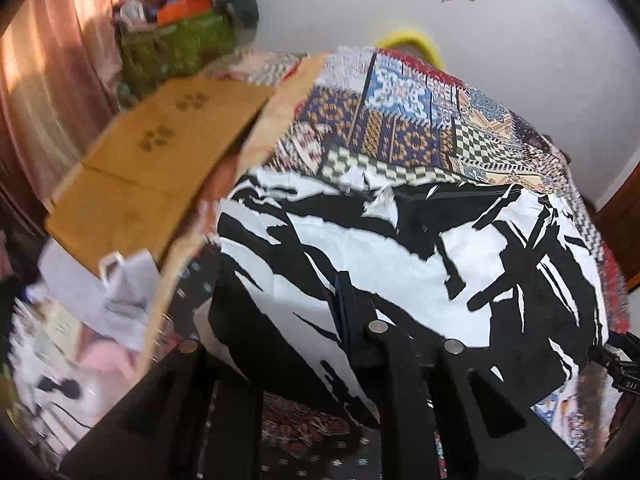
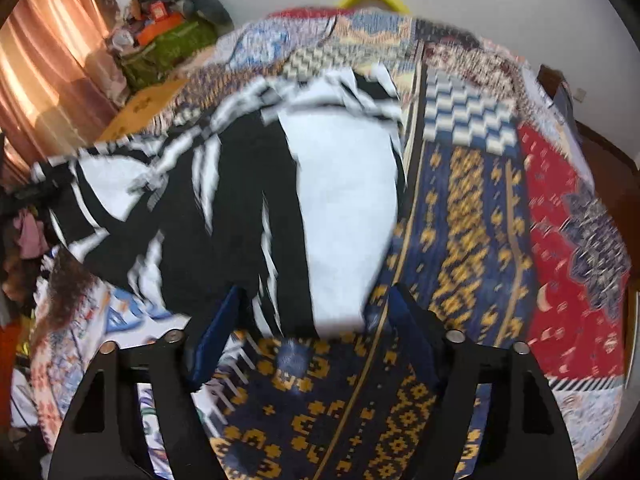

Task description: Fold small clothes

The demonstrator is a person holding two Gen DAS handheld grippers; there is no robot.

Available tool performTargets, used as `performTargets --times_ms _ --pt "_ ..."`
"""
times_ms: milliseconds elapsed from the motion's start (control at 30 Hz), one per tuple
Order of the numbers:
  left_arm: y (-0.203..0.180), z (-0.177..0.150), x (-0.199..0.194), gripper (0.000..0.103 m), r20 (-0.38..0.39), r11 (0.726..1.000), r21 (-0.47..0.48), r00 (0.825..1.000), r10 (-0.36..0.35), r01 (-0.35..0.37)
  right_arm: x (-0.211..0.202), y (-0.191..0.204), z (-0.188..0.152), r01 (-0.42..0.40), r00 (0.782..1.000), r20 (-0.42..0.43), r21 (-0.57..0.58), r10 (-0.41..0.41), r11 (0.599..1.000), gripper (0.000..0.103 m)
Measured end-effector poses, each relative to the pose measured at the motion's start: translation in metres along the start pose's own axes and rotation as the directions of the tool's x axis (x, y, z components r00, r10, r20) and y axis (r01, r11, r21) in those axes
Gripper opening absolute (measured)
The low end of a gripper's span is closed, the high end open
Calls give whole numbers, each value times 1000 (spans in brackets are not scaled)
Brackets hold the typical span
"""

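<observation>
Black-and-white garment (image 1: 400, 256) lies spread on patterned bedspread (image 1: 400, 136). Judged light, limp, drapes and slides easily; best taken at hem or corner.

Left claw (image 1: 360, 320): looks pinched on garment's near edge, cloth running to 12 o'clock.

Right claw (image 2: 316, 316): jaws spread wide, garment's near end between them, reaching to 11 o'clock; not gripping.

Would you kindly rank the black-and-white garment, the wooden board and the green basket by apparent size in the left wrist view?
1. Black-and-white garment, largest.
2. Wooden board.
3. Green basket, smallest, though it sits farthest away, so its true size is unsure.
</observation>
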State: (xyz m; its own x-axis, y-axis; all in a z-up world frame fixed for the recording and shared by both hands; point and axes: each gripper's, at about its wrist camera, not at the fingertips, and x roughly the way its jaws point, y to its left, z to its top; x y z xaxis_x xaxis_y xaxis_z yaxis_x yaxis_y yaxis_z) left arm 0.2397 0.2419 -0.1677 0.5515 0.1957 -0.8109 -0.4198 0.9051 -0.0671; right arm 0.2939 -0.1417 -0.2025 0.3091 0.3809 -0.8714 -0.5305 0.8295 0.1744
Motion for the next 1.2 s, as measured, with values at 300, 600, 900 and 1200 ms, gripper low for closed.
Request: performTargets --times_ms 300,600,900,1200 --pt "-118 39 -61 13 206 967 245 971 -123 70 8 -2 -6 -21 1000 1 -13 21 1000 67" --pt "-245 46 -61 11 78 858 382 913 -401 344 7 -10 -4 -76 997 10 17 76 997 66" --pt "-271 -1 -18 9 -128 808 392 896 -425 439 3 -19 -5 -104 994 22 54 103 993 63" --pt "-282 3 -45 10 -94 789 422 888 -451 445 -20 -28 -10 -94 994 63 78 89 993 63"
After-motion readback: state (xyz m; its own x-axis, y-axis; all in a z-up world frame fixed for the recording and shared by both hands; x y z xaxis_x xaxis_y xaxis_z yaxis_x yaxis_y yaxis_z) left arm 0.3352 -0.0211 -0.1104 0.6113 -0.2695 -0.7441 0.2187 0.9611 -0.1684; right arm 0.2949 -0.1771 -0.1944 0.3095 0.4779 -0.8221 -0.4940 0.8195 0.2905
